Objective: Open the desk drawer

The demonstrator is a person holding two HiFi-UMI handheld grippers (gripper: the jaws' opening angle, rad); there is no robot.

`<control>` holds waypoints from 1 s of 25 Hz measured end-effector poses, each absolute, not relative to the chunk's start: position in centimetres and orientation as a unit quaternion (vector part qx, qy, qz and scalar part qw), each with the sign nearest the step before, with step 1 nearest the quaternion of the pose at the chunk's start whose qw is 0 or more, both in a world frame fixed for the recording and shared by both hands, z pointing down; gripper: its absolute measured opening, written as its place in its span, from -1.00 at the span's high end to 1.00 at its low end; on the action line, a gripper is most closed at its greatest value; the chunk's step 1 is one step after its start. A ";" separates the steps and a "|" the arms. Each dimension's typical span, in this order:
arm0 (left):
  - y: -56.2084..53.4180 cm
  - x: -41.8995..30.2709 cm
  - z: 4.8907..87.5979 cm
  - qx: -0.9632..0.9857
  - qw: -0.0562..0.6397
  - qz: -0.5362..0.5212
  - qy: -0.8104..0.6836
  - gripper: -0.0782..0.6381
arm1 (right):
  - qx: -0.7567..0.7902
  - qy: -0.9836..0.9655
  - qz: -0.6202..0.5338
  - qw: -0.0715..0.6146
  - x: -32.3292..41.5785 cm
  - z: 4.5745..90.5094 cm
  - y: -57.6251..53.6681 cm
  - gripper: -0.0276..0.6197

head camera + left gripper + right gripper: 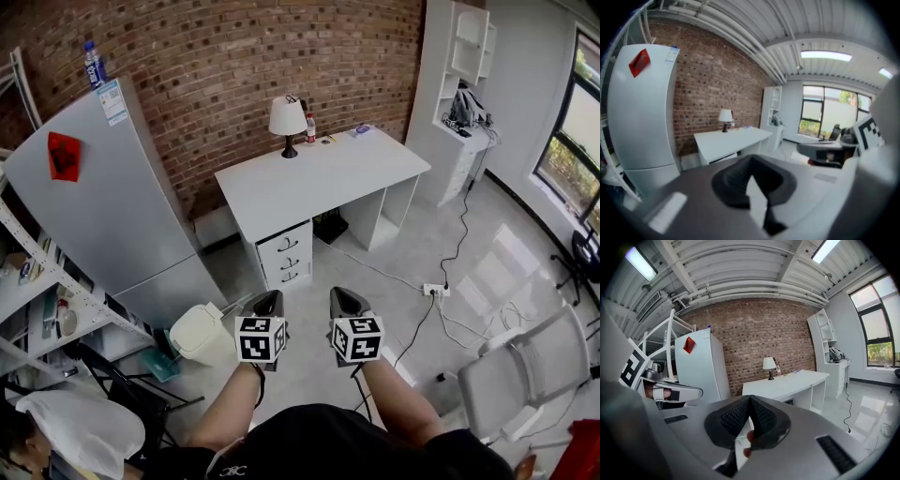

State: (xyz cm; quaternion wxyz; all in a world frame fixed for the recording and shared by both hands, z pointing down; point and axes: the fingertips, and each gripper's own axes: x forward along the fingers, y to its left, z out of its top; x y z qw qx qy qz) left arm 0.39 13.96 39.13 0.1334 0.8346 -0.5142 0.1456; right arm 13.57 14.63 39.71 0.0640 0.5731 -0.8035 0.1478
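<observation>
Indoors, setting: a room with a brick wall (281, 47) and a pale, glossy floor (412, 253), seen from the head view.
Desk: a white desk (319, 178) stands against the brick wall, with a white-shaded lamp (288, 120) at its back edge.
Drawers: a stack of three drawers (286, 255) sits under the desk's left end in the head view. All three fronts are flush and closed, each with a small handle.
Left gripper: the left gripper (269, 296) is held over the floor, well apart from the desk, and points toward the drawers. In its own view (751, 161) the jaw tips meet with nothing between them, and the desk (731, 140) lies far ahead.
Right gripper: the right gripper (339, 293) is level with the left one and just beside it. In its own view (750, 399) the jaws are likewise pressed together at the tips and hold nothing.
Fridge: a tall grey fridge (103, 216) stands left of the desk, with a bottle (93, 64) on top.
Floor items: a white bin (202, 333) lies near the fridge's foot. A power strip (435, 290) with trailing cables lies right of the desk.
Chair: a white chair (525, 375) stands at the lower right.
</observation>
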 end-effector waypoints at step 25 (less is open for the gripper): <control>-2.3 -2.3 44.1 0.822 0.177 0.142 -0.522 0.79 | 0.557 -0.805 0.155 0.134 12.6 44.9 -1.4 0.94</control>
